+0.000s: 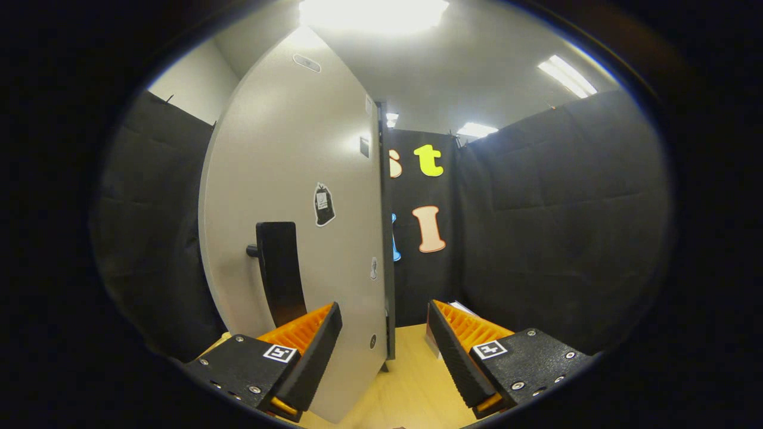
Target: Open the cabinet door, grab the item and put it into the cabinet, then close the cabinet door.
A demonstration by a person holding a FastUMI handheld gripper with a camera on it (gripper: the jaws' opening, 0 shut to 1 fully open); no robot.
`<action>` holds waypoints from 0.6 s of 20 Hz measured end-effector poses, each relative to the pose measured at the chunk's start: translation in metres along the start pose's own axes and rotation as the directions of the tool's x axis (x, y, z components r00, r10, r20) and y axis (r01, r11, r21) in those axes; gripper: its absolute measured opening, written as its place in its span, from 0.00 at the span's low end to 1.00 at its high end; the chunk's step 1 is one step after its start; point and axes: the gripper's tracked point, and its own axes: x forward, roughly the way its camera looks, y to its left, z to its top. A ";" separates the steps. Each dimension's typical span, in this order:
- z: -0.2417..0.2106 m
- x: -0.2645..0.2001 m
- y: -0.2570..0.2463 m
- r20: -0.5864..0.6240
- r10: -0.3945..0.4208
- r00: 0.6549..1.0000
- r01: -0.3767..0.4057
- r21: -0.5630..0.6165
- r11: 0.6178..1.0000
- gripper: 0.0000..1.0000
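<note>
Tongs point(384, 333) spread wide apart, gripping nothing. The cabinet door's point(292, 196) free edge sits in the gap between the fingers, nearer the left one; the left finger point(310, 351) overlaps the door's lower face, contact unclear. The right finger point(459, 351) is clear of the door, over the tabletop point(411, 387).

Door: pale grey, flat and matte panel, standing upright and swung out so its outer face is seen at an angle. Dark vertical handle point(279, 271) on a short stub, low on the face, just beyond the left finger. Small black bag-shaped sticker point(323, 204) above and right of the handle, with a few small marks near the door's edge, too small to make out. Dark edge strip point(387, 250) runs down the free side.

Tabletop is light wood. A small pale object point(462, 307) pokes out just behind the right fingertip, can't tell what it is. Black cloth booth wall point(560, 226) beyond and to both sides; ceiling lights point(566, 75) overhead.
</note>
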 end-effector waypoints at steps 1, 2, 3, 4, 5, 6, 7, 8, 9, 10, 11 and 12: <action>0.001 0.003 0.009 0.000 0.014 1.000 -0.014 -0.003 1.000 0.91; 0.001 0.005 0.019 0.000 0.031 1.000 -0.031 -0.007 1.000 0.91; 0.002 0.009 0.029 0.000 0.046 0.999 -0.046 -0.007 0.999 0.91; 0.000 0.015 0.038 -0.003 0.064 0.998 -0.064 -0.005 0.998 0.92; 0.000 0.021 0.047 -0.007 0.079 0.997 -0.079 0.001 0.997 0.92; -0.001 0.025 0.058 -0.011 0.097 0.995 -0.097 0.006 0.995 0.92; -0.001 0.031 0.070 -0.016 0.117 0.993 -0.117 0.011 0.993 0.92; -0.003 0.037 0.076 -0.017 0.133 0.991 -0.133 0.013 0.991 0.93; -0.003 0.043 0.086 -0.017 0.149 0.989 -0.148 0.010 0.989 0.93; 0.000 0.046 0.101 -0.018 0.167 0.986 -0.167 0.008 0.986 0.93; 0.001 0.050 0.116 -0.021 0.188 0.982 -0.188 0.007 0.982 0.93; -0.002 0.054 0.128 -0.028 0.206 0.978 -0.206 0.006 0.979 0.93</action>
